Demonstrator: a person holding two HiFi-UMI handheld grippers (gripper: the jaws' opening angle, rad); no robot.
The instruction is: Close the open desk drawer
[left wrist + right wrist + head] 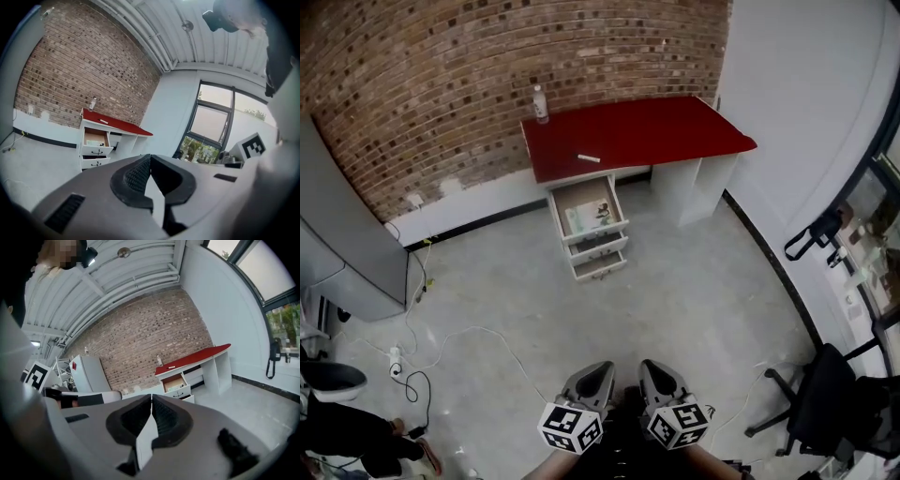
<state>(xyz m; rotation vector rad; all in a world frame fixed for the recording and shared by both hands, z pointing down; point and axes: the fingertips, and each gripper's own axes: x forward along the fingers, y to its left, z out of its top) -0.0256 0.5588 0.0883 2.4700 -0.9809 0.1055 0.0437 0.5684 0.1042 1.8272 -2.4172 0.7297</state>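
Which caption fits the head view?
Grey left gripper and right gripper, both shut, far from red-topped white desk with open top drawer.

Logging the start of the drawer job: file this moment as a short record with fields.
Desk: white desk with red top, against the brick wall
Top drawer: white-fronted, pulled open, papers inside
Lower drawers: two, both shut
On desktop: clear plastic bottle at back left corner; small white stick near the front edge
Left gripper: shut, empty, far from desk
Right gripper: shut, empty, far from desk
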